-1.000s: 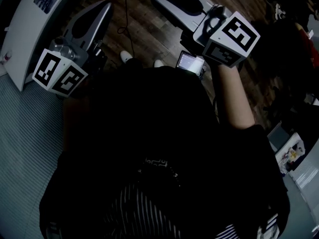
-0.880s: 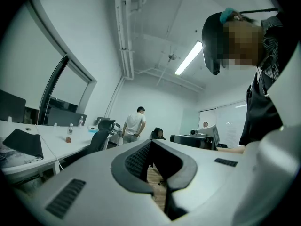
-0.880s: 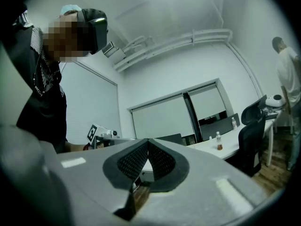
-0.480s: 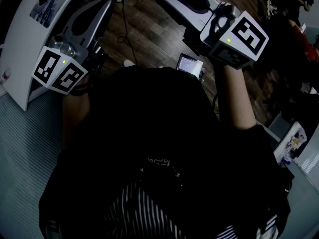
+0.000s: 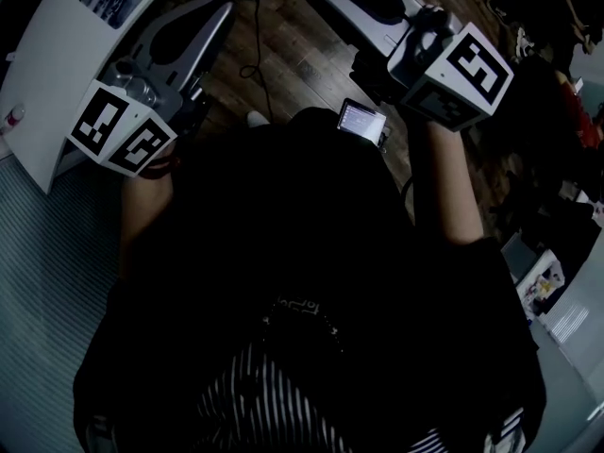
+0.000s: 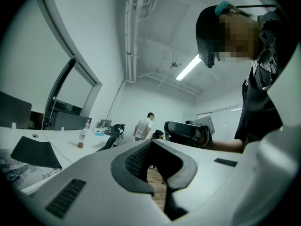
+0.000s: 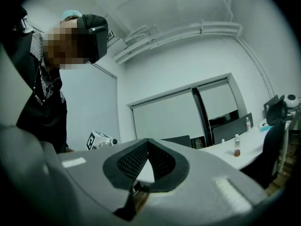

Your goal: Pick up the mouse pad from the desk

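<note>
As the white surface (image 5: 52,69) slides further into view at left, my left claw (image 6: 151,141) and right claw (image 7: 148,140) stay pressed together, empty. What I take for the dark mouse pad (image 6: 35,152) lies flat on it, well apart from both: approach only, no grasp yet.

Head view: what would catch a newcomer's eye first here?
Two white tongs, each bearing a black-and-white marker cube, reach forward over the wooden floor: the left tongs beside the white desk, the right tongs at upper right. Both are shut, holding nothing. A dark mouse pad lies on that desk.
</note>
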`<action>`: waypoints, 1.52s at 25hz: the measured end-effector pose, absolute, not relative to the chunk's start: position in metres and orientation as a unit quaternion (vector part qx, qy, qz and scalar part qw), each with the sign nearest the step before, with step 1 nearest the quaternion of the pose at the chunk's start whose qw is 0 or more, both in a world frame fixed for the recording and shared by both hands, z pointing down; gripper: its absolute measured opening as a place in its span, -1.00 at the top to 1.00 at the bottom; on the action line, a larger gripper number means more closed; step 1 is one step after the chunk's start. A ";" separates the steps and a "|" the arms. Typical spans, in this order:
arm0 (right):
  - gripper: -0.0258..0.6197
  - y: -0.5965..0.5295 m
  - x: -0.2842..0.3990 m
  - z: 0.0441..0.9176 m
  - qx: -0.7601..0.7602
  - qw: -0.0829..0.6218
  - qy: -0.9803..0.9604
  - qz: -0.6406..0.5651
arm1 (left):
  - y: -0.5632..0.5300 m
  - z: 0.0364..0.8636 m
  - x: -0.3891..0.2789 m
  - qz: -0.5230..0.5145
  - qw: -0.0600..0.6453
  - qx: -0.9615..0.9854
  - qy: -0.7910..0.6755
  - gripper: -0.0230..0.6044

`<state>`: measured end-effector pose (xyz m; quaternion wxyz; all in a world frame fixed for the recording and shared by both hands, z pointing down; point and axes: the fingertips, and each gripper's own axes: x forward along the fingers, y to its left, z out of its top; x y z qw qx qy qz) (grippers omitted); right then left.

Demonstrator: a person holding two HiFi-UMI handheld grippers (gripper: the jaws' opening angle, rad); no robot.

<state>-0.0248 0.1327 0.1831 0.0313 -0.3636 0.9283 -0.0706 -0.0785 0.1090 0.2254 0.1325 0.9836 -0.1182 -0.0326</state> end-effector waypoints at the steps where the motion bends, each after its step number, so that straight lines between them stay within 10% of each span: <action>1: 0.91 0.127 -0.034 0.184 -0.358 0.032 0.930 -0.073 | 0.104 0.228 -0.088 -0.036 0.136 0.982 -0.124 0.90; 38: 0.91 -0.033 -0.074 0.204 -0.252 0.040 0.960 -0.117 | -0.027 0.247 -0.138 -0.022 0.159 0.957 -0.240 0.90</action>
